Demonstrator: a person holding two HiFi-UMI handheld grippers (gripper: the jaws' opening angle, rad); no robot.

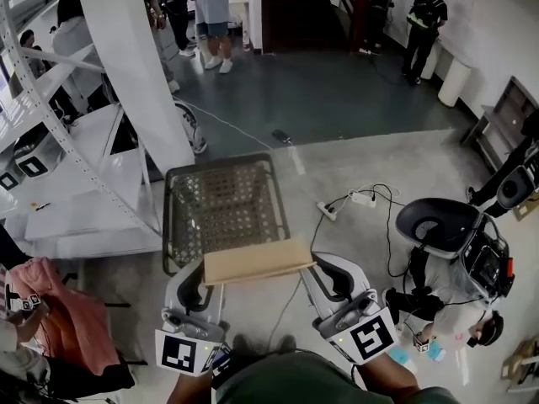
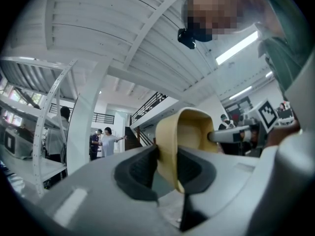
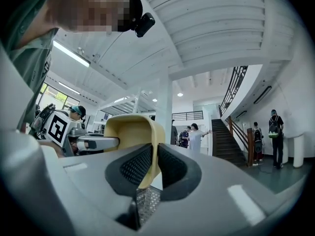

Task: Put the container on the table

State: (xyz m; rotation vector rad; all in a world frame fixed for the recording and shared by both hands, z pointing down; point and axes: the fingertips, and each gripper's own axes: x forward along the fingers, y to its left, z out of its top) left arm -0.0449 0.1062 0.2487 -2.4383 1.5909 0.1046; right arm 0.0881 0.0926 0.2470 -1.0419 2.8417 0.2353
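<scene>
From above, the tan container (image 1: 257, 262) looks like a flat slab over the near edge of the mesh desk (image 1: 221, 202). I cannot tell if it touches the desk. Only the tongs' own views show its hollow inside. The left tongs (image 1: 205, 274) are clamped on one end wall and the right tongs (image 1: 324, 269) on the other. Its long side runs along that edge. Beyond the desk are grey floor (image 1: 337, 99), white shelves (image 1: 76, 183) and people (image 1: 210, 7).
</scene>
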